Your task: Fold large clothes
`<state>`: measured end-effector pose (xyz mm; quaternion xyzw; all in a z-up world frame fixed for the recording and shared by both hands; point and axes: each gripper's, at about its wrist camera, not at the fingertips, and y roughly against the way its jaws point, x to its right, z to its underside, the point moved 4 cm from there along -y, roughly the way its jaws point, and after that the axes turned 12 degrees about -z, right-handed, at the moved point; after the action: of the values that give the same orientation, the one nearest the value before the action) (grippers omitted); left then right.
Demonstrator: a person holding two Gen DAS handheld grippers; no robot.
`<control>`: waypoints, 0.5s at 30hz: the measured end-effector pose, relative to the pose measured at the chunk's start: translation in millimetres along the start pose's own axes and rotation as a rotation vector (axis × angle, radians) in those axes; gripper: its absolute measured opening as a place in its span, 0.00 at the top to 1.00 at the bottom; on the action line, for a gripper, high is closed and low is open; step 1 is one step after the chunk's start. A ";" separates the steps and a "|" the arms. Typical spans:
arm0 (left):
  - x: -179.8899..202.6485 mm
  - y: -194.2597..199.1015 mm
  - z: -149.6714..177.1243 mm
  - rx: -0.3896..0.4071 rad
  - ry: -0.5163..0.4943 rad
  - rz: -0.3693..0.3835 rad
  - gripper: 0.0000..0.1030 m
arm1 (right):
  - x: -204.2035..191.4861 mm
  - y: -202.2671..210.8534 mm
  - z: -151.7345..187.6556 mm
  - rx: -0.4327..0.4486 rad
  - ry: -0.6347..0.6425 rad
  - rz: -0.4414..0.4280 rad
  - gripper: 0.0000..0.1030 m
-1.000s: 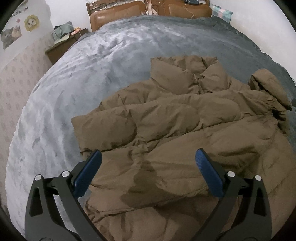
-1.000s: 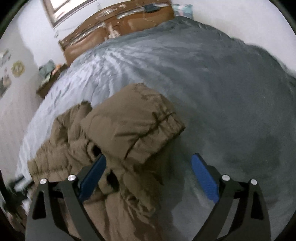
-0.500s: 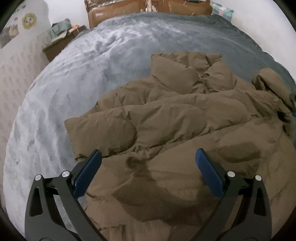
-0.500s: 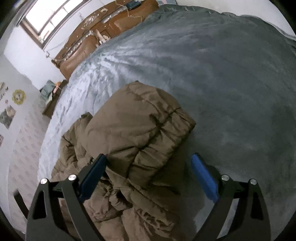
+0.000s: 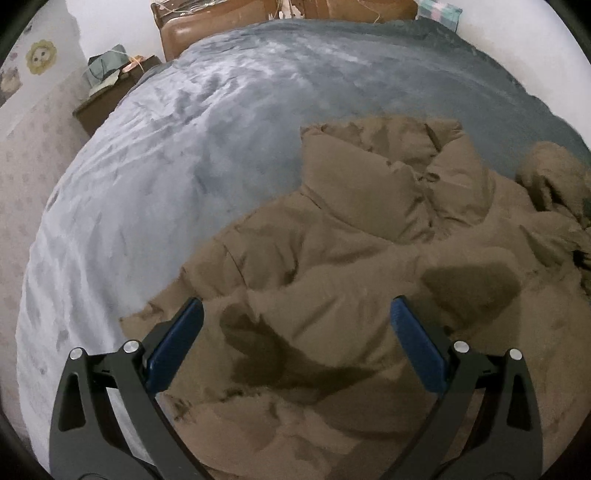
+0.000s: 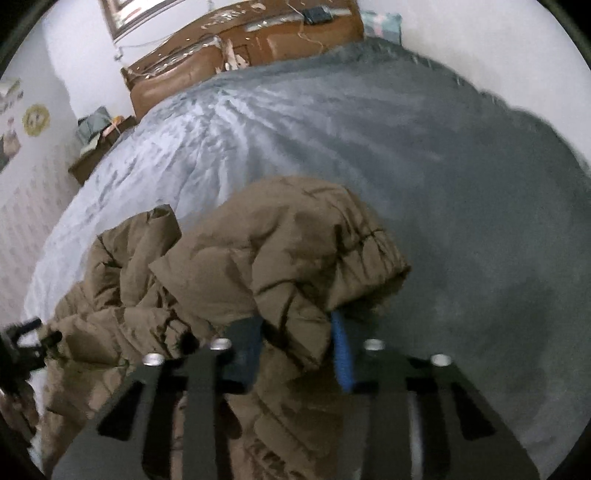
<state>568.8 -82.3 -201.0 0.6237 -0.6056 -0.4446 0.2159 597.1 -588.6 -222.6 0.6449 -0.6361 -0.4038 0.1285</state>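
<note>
A large brown puffer jacket [image 5: 369, 258] lies crumpled on a grey blanket-covered bed [image 5: 221, 129]. My left gripper [image 5: 295, 325] is open and hovers just above the jacket's body, empty. My right gripper [image 6: 299, 332] is shut on the jacket's sleeve [image 6: 295, 251] near its elastic cuff, with the padded fabric bunched between the blue pads. The rest of the jacket [image 6: 122, 295] trails to the left in the right wrist view.
A brown headboard [image 5: 258, 18] runs along the far end of the bed. A bedside table [image 5: 107, 92] with clutter stands at the far left by a wallpapered wall. The grey blanket [image 6: 461, 221] spreads wide to the right of the sleeve.
My right gripper has closed on the sleeve; it was open around it before. My left gripper has moved forward and left over the jacket, still open.
</note>
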 end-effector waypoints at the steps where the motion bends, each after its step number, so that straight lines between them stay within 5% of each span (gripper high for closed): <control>1: -0.9 0.6 -0.9 0.001 0.001 0.000 0.03 | -2.2 4.6 -3.0 0.008 0.031 0.018 0.77; 9: -7.7 6.6 15.1 -0.019 0.043 0.055 0.03 | 8.9 64.1 -20.3 0.042 0.213 0.166 0.80; 15: -17.0 22.7 24.1 -0.018 0.062 0.059 0.03 | 51.0 139.0 -33.5 0.099 0.214 0.253 0.80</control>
<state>538.5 -63.7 -190.0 0.6170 -0.6130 -0.4237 0.2531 513.5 -669.4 -124.9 0.6045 -0.7139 -0.2818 0.2134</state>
